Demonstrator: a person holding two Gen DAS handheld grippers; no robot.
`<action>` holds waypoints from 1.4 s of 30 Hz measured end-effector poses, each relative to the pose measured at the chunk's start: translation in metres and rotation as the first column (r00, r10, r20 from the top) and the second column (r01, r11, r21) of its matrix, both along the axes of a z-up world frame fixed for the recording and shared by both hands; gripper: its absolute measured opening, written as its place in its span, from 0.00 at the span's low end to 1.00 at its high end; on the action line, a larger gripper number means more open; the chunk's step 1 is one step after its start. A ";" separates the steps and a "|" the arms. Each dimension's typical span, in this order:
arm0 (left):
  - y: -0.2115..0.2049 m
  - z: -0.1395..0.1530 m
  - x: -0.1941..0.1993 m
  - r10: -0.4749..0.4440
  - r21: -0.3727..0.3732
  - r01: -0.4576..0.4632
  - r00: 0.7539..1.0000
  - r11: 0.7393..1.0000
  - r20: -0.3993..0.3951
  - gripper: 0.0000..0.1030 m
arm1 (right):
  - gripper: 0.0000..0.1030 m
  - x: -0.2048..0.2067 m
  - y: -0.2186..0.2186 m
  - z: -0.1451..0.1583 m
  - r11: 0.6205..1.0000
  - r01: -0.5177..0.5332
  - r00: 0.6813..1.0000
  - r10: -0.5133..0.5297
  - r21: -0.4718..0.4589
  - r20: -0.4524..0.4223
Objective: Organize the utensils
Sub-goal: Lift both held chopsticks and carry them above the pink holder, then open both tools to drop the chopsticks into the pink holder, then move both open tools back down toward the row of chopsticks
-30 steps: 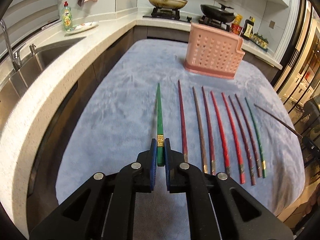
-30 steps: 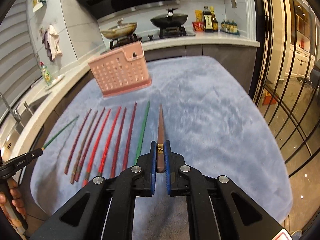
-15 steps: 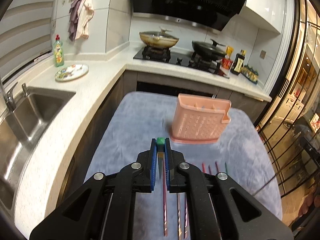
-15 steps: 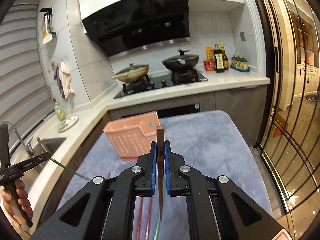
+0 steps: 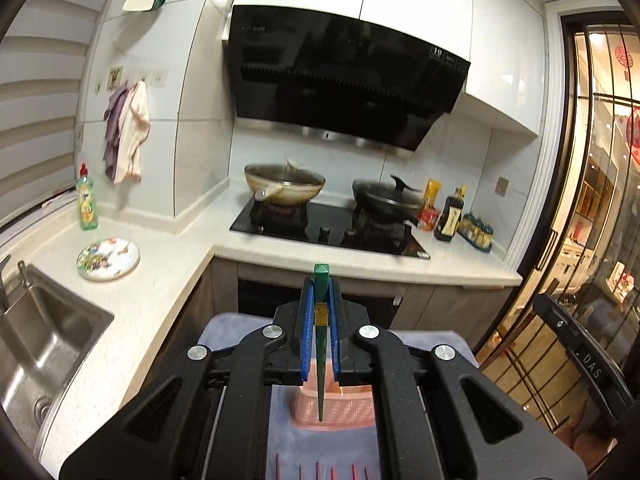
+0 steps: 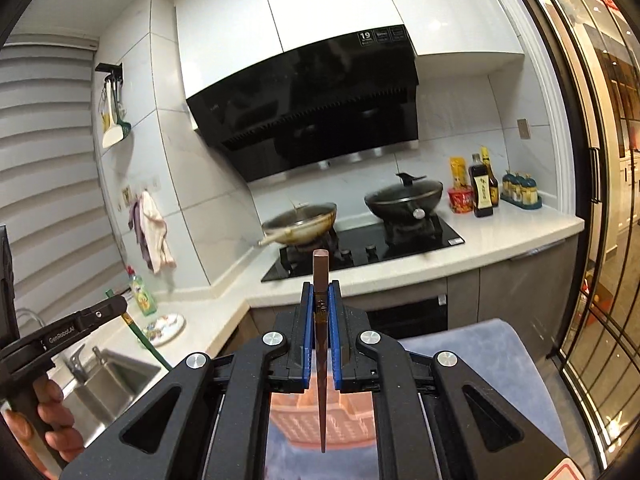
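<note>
Both tongs clamped narrow, one chopstick each. My left gripper [image 5: 320, 320] pinches the green chopstick [image 5: 320, 360] near its thick butt end, at the gold band; my right gripper [image 6: 321, 322] does the same with the brown chopstick [image 6: 321, 360]. Each hangs nearly upright, butt up, thin tip down, over the pink basket [image 5: 336, 412] on the grey cloth [image 5: 224, 332]. Light, stiff, lacquered, likely slippery; gripping high lets them swing, so I judge a steady lowering best.
</note>
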State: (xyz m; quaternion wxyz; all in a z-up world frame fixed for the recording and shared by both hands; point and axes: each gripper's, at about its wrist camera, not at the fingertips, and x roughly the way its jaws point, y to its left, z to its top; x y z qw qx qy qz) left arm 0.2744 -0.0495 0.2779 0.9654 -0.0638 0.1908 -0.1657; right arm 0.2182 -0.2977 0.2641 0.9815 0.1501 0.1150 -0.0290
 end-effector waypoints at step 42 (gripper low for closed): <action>0.019 -0.116 -0.015 0.049 0.107 -0.030 0.983 0.994 -0.177 0.54 | 0.15 -0.032 0.016 -0.104 0.999 -0.048 0.977 0.043 -0.016 -0.207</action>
